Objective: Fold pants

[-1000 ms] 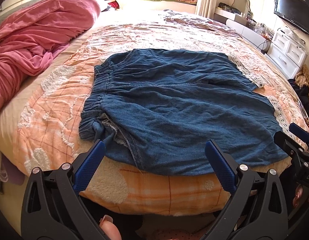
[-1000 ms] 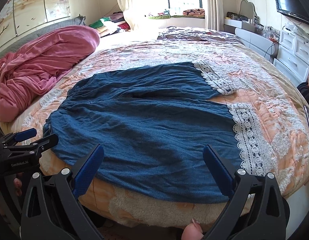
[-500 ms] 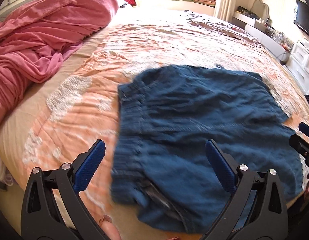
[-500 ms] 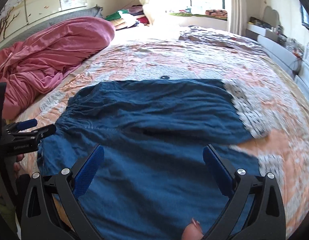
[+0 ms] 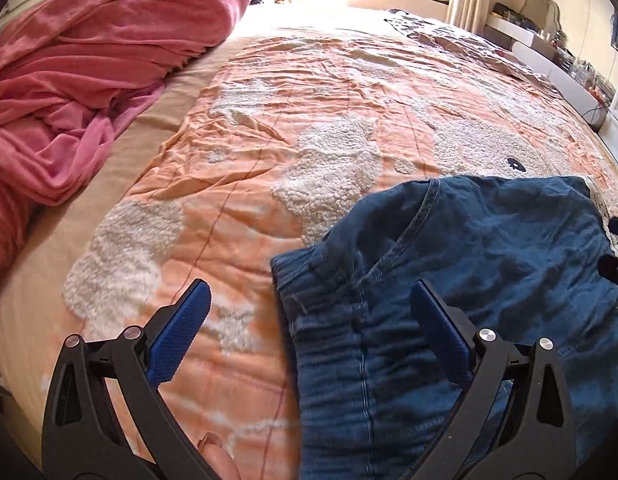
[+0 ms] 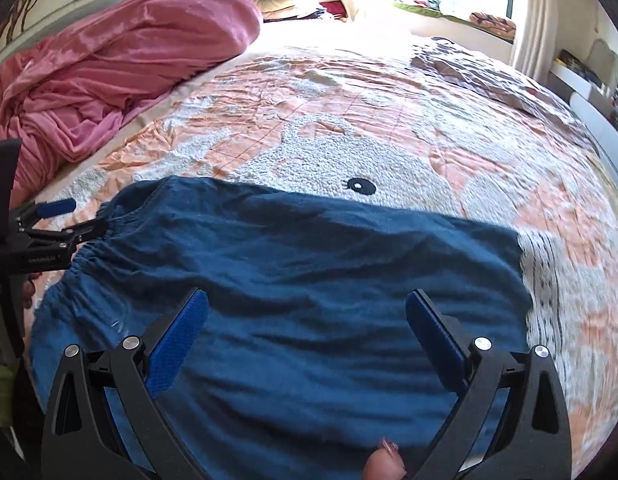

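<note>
- Two grippers, both mine, with jaws spread wide and clamping nothing.
- Left gripper hangs over the gathered waistband of the blue pants, which fill the lower right of its view.
- Right gripper hangs above the pants' broad middle, low and central in its view.
- Pants lie spread on the orange bedspread.
- Pink blanket sits bunched at upper left.

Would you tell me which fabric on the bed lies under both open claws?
The blue denim pants, spread flat on the orange quilt; the pink blanket is bunched up far off.
</note>
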Tool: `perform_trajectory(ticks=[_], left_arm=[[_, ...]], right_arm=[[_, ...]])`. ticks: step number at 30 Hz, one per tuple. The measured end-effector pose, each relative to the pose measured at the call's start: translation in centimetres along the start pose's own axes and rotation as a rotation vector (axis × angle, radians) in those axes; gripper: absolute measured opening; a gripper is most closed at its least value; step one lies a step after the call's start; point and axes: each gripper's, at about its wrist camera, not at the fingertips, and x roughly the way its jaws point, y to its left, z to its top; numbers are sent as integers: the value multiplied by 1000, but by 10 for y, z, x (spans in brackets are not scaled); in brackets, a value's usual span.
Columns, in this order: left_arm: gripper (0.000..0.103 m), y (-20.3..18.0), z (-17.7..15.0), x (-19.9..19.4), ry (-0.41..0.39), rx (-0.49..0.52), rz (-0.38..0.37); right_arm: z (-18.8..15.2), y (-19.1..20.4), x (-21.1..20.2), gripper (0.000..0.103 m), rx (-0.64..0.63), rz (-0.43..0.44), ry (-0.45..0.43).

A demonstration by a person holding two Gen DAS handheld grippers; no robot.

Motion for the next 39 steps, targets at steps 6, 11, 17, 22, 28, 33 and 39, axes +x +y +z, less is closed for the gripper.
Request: perform_trajectory(ticks=[6,11,17,22,28,33,39], left_arm=[[63,-11,10,23,19,71,-48],[33,-8,13,30,7,104,-45],[29,-2,10,24,-36,114,-80],[28,2,10,11,-86,101,-117],[27,4,9,-1,-129,93,-159],[27,6,7,-10,-161,93,-176],[27,-3,-6,-50,-280,160,-196]], right_arm=[[26,4,28,99,-99,64,22],[49,7,46,99,-187,92,35],[70,16,74,96,-318,104,76],[78,37,99,71,-433,135,125],[71,48,109,8,-445,203,155],[61,43,63,5,-382,197,27],[32,38,-5,5,-303,182,-117]])
